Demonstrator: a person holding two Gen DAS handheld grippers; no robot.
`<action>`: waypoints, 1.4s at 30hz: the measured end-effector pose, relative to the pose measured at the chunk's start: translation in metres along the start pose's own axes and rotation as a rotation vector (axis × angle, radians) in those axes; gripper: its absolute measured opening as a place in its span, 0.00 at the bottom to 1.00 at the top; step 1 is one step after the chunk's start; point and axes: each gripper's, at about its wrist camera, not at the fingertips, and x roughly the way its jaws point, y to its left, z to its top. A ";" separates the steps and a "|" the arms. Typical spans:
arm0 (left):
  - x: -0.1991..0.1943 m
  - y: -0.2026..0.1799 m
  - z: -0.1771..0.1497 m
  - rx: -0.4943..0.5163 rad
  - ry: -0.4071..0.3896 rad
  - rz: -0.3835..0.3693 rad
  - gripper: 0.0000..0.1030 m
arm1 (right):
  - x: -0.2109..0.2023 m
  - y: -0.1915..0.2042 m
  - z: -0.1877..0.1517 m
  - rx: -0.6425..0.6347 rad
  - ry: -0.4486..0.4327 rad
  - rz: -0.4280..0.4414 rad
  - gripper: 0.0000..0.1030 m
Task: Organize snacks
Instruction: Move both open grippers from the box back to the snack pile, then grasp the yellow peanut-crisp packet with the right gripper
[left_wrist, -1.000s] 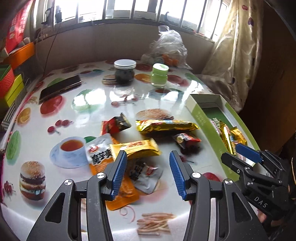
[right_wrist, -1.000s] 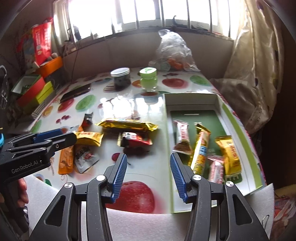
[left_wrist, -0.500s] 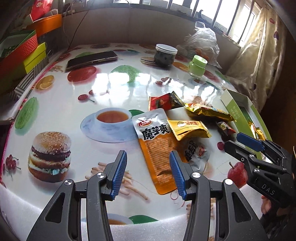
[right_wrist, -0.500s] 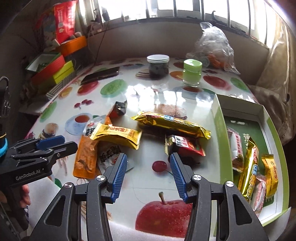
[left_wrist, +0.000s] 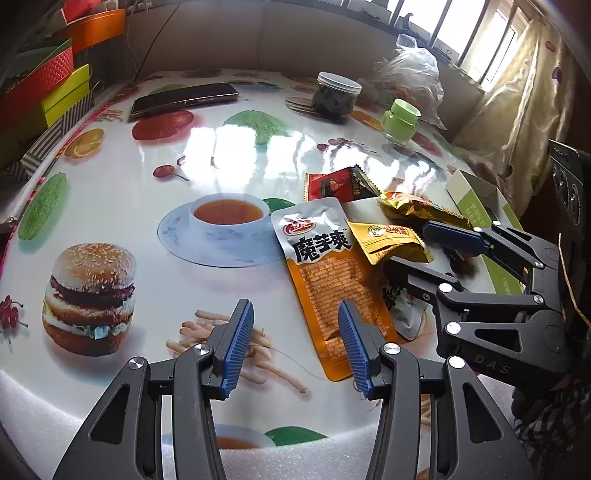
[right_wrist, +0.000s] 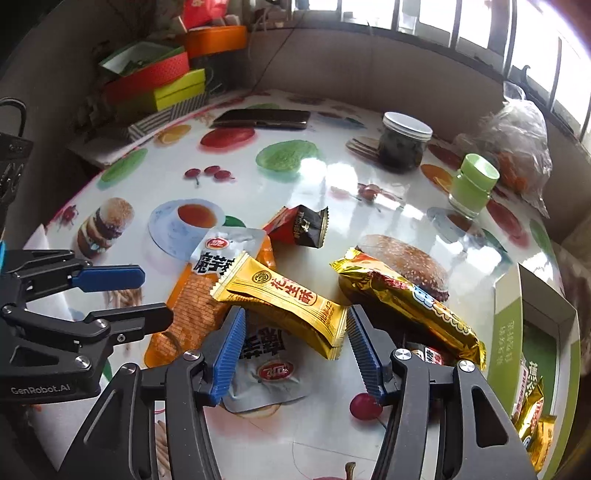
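Observation:
My right gripper (right_wrist: 295, 317) hangs low over the snack pile, jaws opening, with a yellow peanut bar (right_wrist: 284, 299) between the pads, which stand clear of it. Under the bar lie an orange pouch (right_wrist: 188, 314) and a silver pouch (right_wrist: 266, 373). A long gold bar (right_wrist: 410, 302) and a red-black packet (right_wrist: 299, 225) lie close by. My left gripper (left_wrist: 293, 310) is open and holds nothing; its right finger is over the orange pouch's (left_wrist: 325, 280) near end. The green box (right_wrist: 506, 332) at the right holds several bars.
A phone (left_wrist: 184, 98), a dark jar (left_wrist: 336, 96), a green-lidded jar (left_wrist: 400, 122) and a plastic bag (left_wrist: 410, 70) stand at the back of the printed table (left_wrist: 110, 184). Stacked boxes (right_wrist: 155, 81) sit off its left edge.
My right gripper has moved left from the green box to the snack pile and its jaws have widened around the yellow bar. My left gripper has shifted left and lower, still open.

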 end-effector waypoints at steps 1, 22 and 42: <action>0.000 0.000 0.000 -0.002 0.002 0.000 0.48 | 0.003 0.001 0.001 -0.021 0.007 -0.001 0.55; 0.003 0.013 0.005 -0.040 0.002 -0.010 0.48 | 0.027 -0.023 0.022 0.121 0.043 0.107 0.58; 0.013 -0.017 0.014 -0.023 0.020 -0.023 0.57 | 0.010 -0.032 -0.002 0.272 0.013 0.094 0.24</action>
